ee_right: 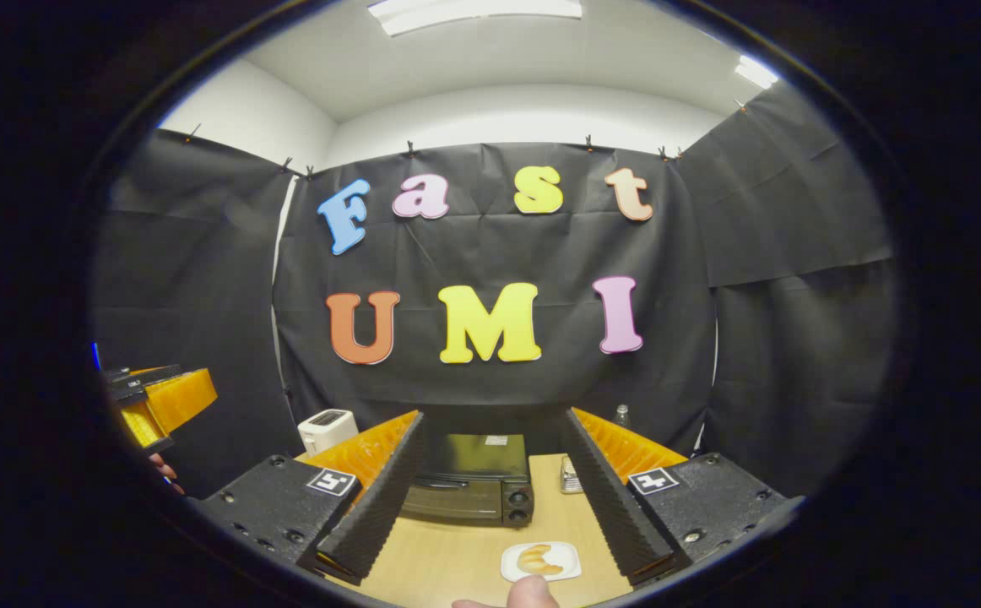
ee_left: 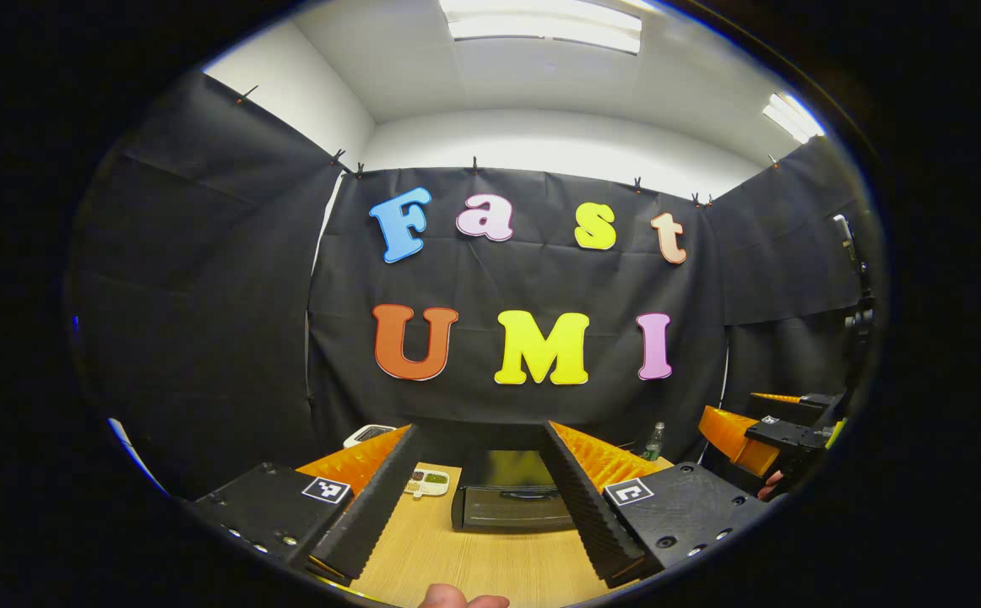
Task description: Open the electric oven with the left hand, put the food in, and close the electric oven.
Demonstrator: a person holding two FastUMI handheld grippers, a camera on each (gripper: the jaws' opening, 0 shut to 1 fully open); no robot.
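A small dark electric oven (ee_left: 514, 500) stands on the wooden table with its door closed; the right gripper view shows the oven (ee_right: 469, 481) with its knobs on the right. In front of it a croissant (ee_right: 539, 558) lies on a small white plate (ee_right: 566, 553). My left gripper (ee_left: 482, 498) is held open above the table, well short of the oven. My right gripper (ee_right: 495, 498) is open too, with the plate low between its fingers. The right gripper (ee_left: 752, 439) appears at the right edge of the left gripper view, and the left gripper (ee_right: 161, 401) at the left edge of the right one.
A white toaster (ee_right: 326, 429) stands left of the oven. A white dish with small compartments (ee_left: 429, 482) lies on the table to the oven's left. A clear bottle (ee_left: 653, 441) stands behind on the right, and a small metal rack (ee_right: 571, 475) sits right of the oven. The wooden table (ee_left: 490, 561) reaches toward me.
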